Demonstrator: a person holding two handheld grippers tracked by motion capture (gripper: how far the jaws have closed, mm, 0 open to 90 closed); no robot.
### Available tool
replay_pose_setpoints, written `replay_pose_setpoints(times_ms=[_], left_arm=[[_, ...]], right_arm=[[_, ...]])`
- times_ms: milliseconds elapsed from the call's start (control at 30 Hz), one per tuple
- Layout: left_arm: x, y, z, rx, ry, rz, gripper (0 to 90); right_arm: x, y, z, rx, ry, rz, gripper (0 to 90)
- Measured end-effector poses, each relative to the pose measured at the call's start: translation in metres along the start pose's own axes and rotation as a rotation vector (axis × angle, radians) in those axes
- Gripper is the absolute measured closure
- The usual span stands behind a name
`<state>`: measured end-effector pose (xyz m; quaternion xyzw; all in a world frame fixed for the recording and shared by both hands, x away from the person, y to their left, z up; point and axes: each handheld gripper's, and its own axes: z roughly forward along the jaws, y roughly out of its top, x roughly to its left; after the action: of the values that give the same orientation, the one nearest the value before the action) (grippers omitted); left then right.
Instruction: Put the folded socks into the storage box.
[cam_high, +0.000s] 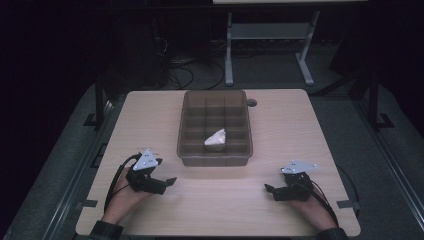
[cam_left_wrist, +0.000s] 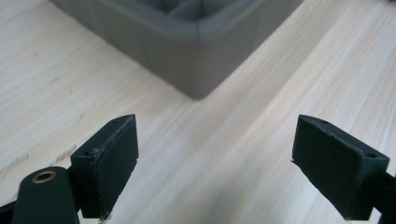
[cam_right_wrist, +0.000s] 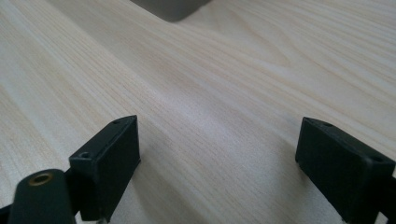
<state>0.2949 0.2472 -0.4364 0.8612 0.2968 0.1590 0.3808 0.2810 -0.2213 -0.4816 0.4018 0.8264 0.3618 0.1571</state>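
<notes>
you're working at a pale wood-grain table (cam_high: 280, 130) with rounded corners. a grey divided tray (cam_high: 186, 125) sits directly on it, centred and toward the far edge, with a small round grommet hole (cam_high: 251, 102) in the tabletop just beside the tray's far right corner. the wood between the tray and the near edge (cam_high: 220, 220) is bare.

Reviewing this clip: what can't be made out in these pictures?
- White object in the tray, high view: too small and dim to identify.
- Tray's compartments, left gripper view: cut off by the top edge; one blurred corner shows.
- Tray, right gripper view: a blurred sliver at the top edge.
- Room beyond the table, high view: mostly in darkness.
</notes>
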Motion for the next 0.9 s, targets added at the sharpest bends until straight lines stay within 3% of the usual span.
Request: replay_pose_setpoints(times_ms=[300, 633, 900], left_arm=[[0.000, -0.022, 0.005, 0.055, 0.029, 0.003, 14.0], [0.003, -0.035, 0.010, 0.088, 0.015, -0.010, 13.3], [0.004, -0.042, 0.011, 0.044, -0.017, -0.037, 13.1]], right_arm=[[0.000, 0.000, 0.000, 0.000, 0.001, -0.001, 13.0], [0.000, 0.000, 0.000, 0.001, 0.001, 0.001, 13.0], [0.000, 0.000, 0.000, 0.001, 0.003, 0.000, 13.0]])
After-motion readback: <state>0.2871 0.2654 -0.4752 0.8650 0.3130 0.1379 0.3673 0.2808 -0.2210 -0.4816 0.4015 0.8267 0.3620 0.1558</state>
